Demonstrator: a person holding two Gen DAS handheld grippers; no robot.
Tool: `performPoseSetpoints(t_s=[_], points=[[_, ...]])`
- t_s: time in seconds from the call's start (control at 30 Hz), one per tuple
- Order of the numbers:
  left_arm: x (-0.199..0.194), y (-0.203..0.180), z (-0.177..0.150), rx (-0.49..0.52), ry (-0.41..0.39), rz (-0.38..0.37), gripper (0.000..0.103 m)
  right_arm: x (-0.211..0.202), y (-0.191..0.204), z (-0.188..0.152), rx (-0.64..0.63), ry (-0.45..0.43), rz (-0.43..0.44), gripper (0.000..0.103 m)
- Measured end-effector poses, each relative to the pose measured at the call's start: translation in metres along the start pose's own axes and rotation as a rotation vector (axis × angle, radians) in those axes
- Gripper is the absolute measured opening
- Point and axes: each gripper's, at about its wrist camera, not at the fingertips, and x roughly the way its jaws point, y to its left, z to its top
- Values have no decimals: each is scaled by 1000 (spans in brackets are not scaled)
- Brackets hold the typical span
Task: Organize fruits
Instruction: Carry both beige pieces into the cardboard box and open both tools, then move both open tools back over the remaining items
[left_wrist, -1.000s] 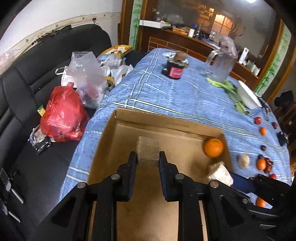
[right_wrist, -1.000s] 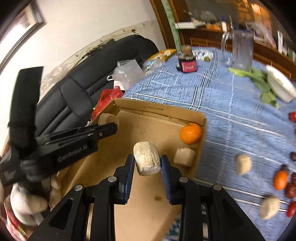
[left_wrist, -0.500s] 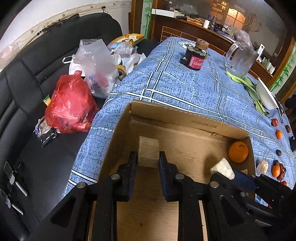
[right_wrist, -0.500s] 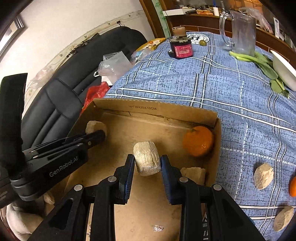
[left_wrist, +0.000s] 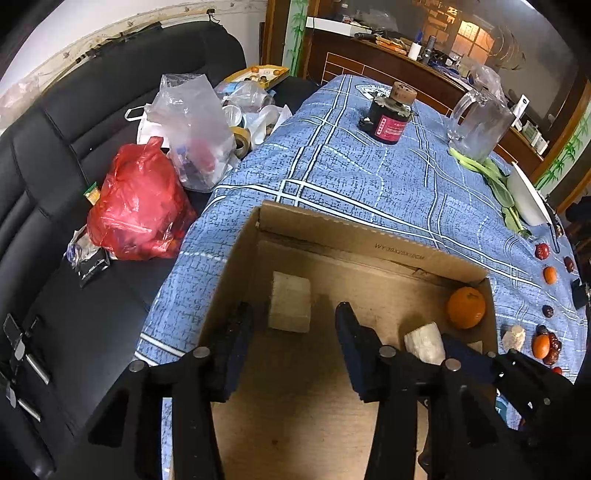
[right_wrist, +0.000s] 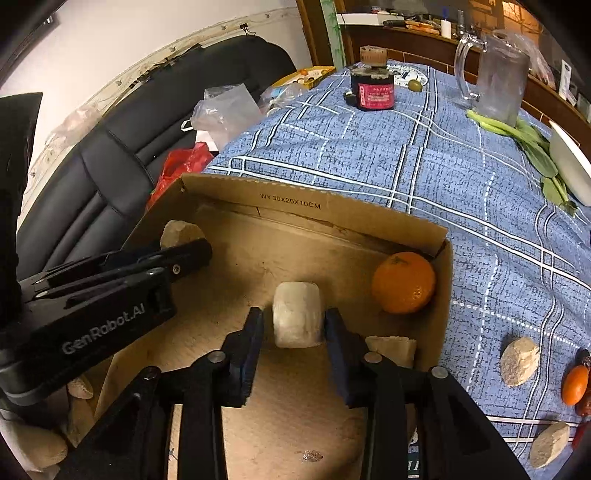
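An open cardboard box (left_wrist: 373, 236) (right_wrist: 295, 201) lies on the blue checked tablecloth. My left gripper (left_wrist: 293, 321) is open inside it, its jaws apart around a pale beige chunk (left_wrist: 290, 302) that rests on the box floor. My right gripper (right_wrist: 293, 325) is shut on a pale cylindrical chunk (right_wrist: 297, 314), low over the box floor. An orange (right_wrist: 403, 282) (left_wrist: 466, 307) sits in the box's far right corner. Another beige chunk (right_wrist: 393, 349) lies by the right wall. The left gripper's body (right_wrist: 92, 306) crosses the right wrist view.
Loose beige chunks (right_wrist: 519, 360), small orange and dark red fruits (left_wrist: 543, 345) lie on the cloth right of the box. A dark jar (left_wrist: 388, 114), glass pitcher (left_wrist: 478, 125), greens and white bowl (right_wrist: 570, 166) stand farther back. Plastic bags (left_wrist: 136, 206) sit on the black sofa at left.
My left gripper has opened and let go of the beige chunk, which now rests on the box floor. My right gripper has lowered further into the box with its chunk.
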Motion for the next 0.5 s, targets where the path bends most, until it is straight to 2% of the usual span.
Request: performPoseSetpoints(t_s=[0.1,0.27,0.4,0.5], points=[[-15,4,0,-16,-27,-9,46,-16,2,-1,-9,-48,-5,47],[-47,16,-4,-52,-80,-37,57,-55,-1,-4,-19,-134,-5,47],[-71,26,-13,-94,-110,-100,62,-88,-18,-14,26,-191,17,47],[-86,27,-25,-119,-130,-138,65,-114,-37,-31,72,-234,35,53]])
